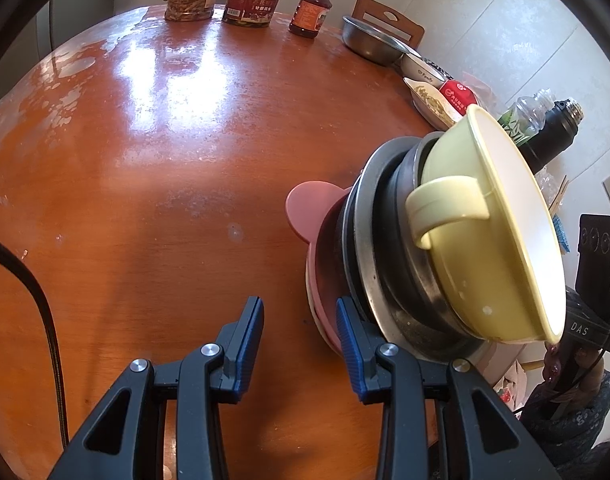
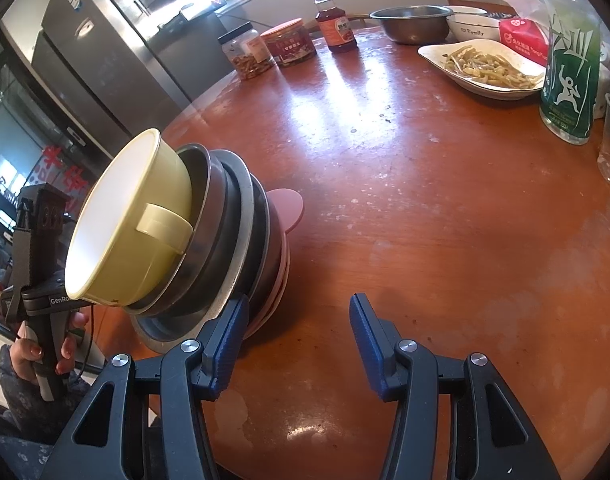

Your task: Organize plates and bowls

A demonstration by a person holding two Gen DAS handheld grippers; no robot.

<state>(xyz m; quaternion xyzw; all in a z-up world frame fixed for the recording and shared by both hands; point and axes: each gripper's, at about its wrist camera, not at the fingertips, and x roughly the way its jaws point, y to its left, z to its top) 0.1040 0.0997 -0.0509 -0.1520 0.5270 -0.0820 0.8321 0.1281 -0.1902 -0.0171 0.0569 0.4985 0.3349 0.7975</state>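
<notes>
Both the left gripper [image 1: 299, 332] and the right gripper [image 2: 297, 330] stand wide, holding nothing, beside the stack (glossy yellow bowl [image 1: 493, 240] on top, round pink plate [image 1: 305, 208] beneath).

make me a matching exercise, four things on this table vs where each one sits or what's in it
Things:
1. yellow bowl
2. pink plate
3. white dish
4. steel basin

Descriptions:
A. bottom of the stack
B. holds greenish food strips
C. top of the stack
D. far table edge, by the cutting board

Pairs: 1-C, 2-A, 3-B, 4-D
</notes>
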